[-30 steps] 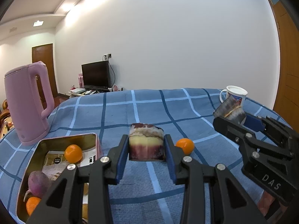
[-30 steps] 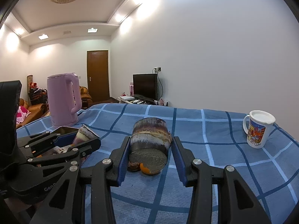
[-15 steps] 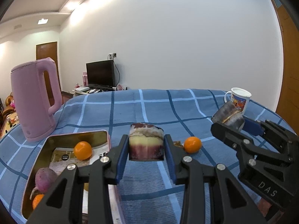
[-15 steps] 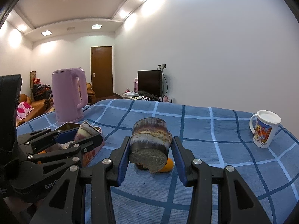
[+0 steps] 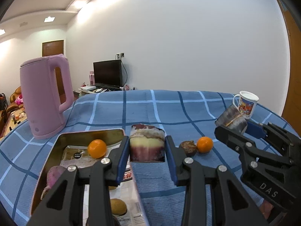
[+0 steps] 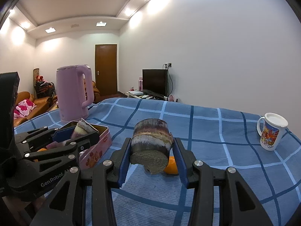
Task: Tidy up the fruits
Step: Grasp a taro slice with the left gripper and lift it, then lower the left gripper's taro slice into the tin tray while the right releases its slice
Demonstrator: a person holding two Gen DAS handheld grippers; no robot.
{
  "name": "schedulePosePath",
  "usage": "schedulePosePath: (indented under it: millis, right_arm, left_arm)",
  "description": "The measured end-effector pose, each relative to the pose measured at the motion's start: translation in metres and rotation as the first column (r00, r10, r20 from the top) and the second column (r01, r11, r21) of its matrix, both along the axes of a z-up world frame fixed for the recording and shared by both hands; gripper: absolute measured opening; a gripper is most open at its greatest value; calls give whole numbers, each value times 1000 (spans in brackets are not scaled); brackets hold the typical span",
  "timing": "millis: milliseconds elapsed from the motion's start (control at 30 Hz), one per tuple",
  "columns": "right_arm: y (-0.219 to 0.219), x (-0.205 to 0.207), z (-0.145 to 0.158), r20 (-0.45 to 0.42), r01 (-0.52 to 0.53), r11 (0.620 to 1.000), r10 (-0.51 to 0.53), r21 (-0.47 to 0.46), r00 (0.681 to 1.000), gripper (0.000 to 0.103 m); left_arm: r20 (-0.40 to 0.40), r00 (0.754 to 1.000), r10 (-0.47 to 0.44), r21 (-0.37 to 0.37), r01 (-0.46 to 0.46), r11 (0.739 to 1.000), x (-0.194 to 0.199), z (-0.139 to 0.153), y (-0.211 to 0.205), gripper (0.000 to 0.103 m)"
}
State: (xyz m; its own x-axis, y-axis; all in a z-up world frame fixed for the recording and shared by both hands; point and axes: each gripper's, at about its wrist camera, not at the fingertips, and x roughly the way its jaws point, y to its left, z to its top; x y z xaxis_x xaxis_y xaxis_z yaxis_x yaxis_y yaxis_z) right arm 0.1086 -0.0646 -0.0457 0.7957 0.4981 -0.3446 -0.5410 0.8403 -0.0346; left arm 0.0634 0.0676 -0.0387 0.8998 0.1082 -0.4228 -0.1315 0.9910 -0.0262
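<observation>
My left gripper (image 5: 146,147) is shut on a short piece of sugar cane (image 5: 147,137), purple skin around pale flesh, held by the right rim of the pink tin (image 5: 84,134). The tin holds an orange (image 5: 97,148), a purple root (image 5: 54,175) and a brown kiwi (image 5: 118,206). My right gripper (image 6: 152,144) is shut on a darker cane piece (image 6: 150,131) above the blue checked cloth. A loose orange (image 5: 205,144) and a small brown fruit (image 5: 188,147) lie on the cloth between the grippers. The right gripper (image 5: 235,130) shows at right in the left wrist view.
A tall pink kettle (image 5: 45,98) stands on the cloth behind the tin at the left. A printed white mug (image 6: 271,133) stands at the far right near the table's edge. Beyond the table are a television and a wooden door.
Both grippers have drifted left, so the tin, kettle and loose orange sit further right in the views. The small brown fruit has come into sight beside the orange. Both grips are unchanged.
</observation>
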Motion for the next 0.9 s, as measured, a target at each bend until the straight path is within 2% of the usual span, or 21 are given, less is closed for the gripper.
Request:
schedulePosePath:
  millis: [467,900]
  right_arm:
    - [16,-1,-2,-3,-29,999,29,-20,1000,46]
    - [25,2,-2,-24,-52,998,52,-19,998,46]
  left_arm:
    - [-5,999,34,23,-34,999,-5,-2,12,39]
    - [-19,998,62,13,-61,998,-11,-3,30,39]
